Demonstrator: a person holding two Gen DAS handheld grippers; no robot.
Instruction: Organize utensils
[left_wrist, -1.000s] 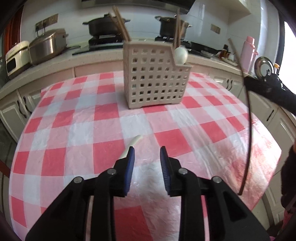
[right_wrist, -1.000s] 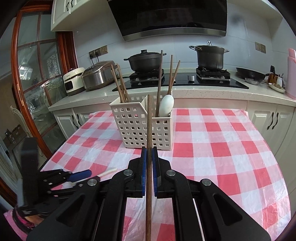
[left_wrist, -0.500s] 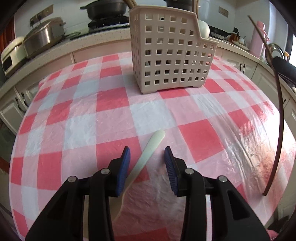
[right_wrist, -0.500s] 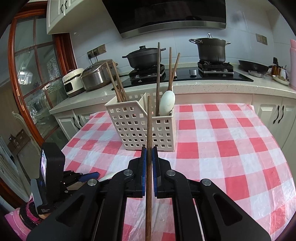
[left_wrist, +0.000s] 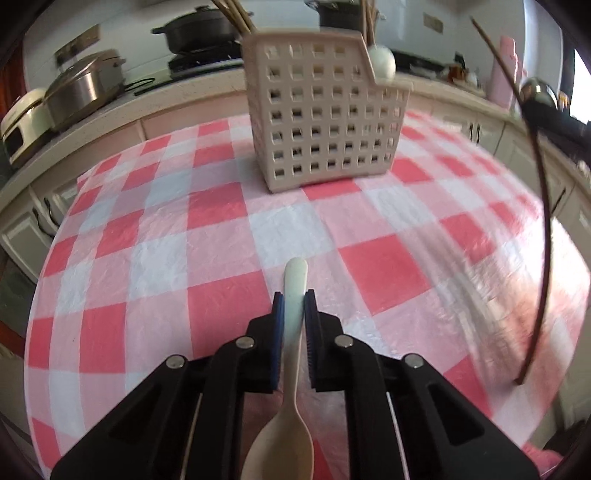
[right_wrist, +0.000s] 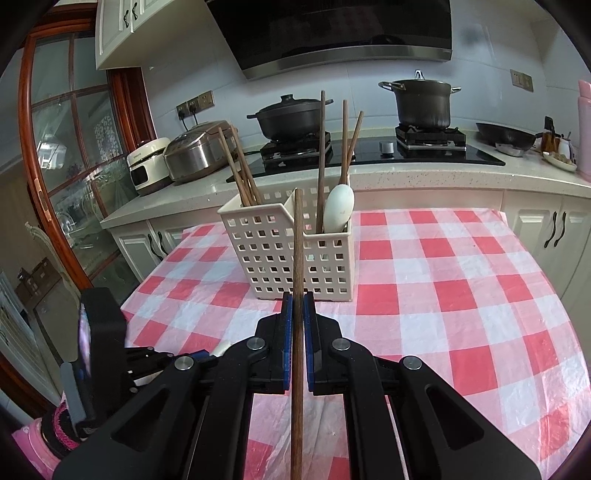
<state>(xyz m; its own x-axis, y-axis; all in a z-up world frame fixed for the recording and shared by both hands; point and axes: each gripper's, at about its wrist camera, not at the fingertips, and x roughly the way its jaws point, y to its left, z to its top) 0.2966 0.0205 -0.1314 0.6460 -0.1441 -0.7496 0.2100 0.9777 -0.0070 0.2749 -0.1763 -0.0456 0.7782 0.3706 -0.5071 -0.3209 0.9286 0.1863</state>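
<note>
Left hand-held gripper (left_wrist: 294, 310): jaws closing on the handle of the cream spoon (left_wrist: 291, 354); the blue pads already press its sides. Spoon lies on the checked cloth of the desk (left_wrist: 155, 258), at lower centre of the left wrist view, handle tip pointing up-frame toward the basket (left_wrist: 325, 114), bowl toward the camera, under the gripper body. Basket stands at upper centre, well apart from the spoon.

Right hand-held gripper (right_wrist: 297, 314): clenched on a brown chopstick (right_wrist: 297, 258), which runs straight up the middle of the right wrist view; its tip overlaps the basket's front wall in the picture, though I cannot tell how close it really is.

Basket contents: chopsticks in the left compartment, chopsticks plus a white spoon (right_wrist: 339, 208) in the right one.

Step in hand, as I judge it: secure the spoon, then lift.

Notes for doing it well:
- Grip is on the narrow handle, bowl end heavy and overhanging. Likely to pivot when raised. Finish the squeeze before lifting.
- Lift straight off the cloth; the plastic cover is wrinkled and could drag.
- Handle end leads, so it probably goes in handle down, bowl up, like the white spoon already there. Right compartment looks the matching place.
- Keep the held chopstick clear of the left hand-held gripper's path to the basket.
</note>
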